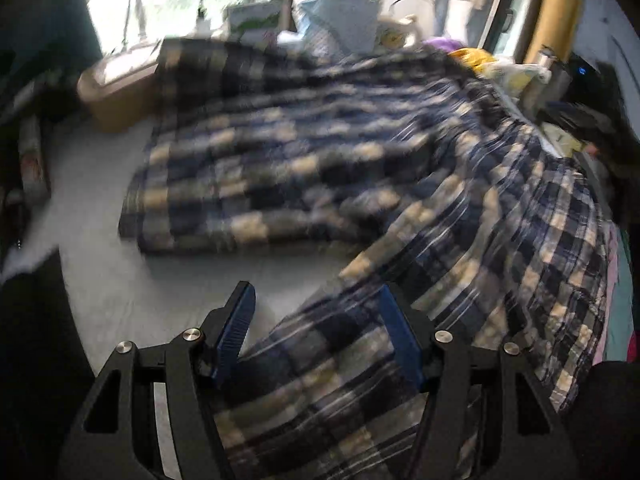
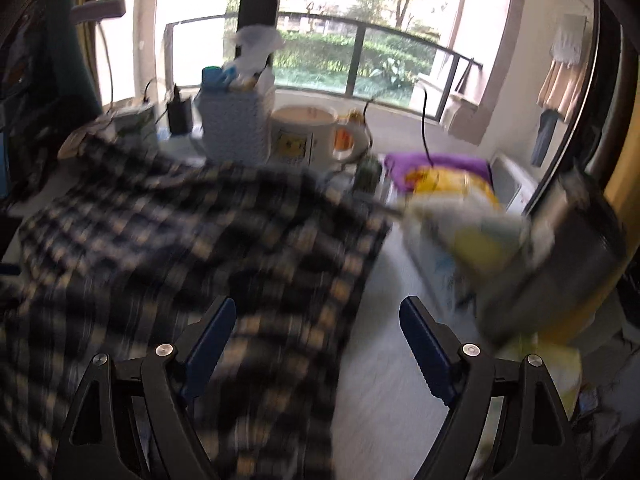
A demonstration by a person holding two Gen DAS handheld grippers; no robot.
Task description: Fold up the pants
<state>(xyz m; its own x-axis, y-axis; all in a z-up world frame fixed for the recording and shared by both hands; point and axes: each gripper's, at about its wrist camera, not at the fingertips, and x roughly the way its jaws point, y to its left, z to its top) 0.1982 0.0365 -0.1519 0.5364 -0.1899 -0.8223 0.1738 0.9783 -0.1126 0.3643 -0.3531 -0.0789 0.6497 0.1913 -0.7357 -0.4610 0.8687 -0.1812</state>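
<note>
A: Left wrist view?
B: One pair of plaid pants (image 1: 320, 168) lies spread on the pale table (image 1: 100, 272). The left gripper (image 1: 316, 300) is released, a leg under its spread jaws, pads not pressing. One tan tub (image 1: 116, 100) sits behind, contents hidden.
A: Right wrist view?
B: The right gripper (image 2: 316, 312) is released over the pants' edge. One mug (image 2: 304, 136) behind, contents unclear.

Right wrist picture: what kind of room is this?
Probably a room in someone's home, by a balcony. Plaid pants lie on a cluttered table with a big mug, and clothes hang near the balcony railing.
</note>
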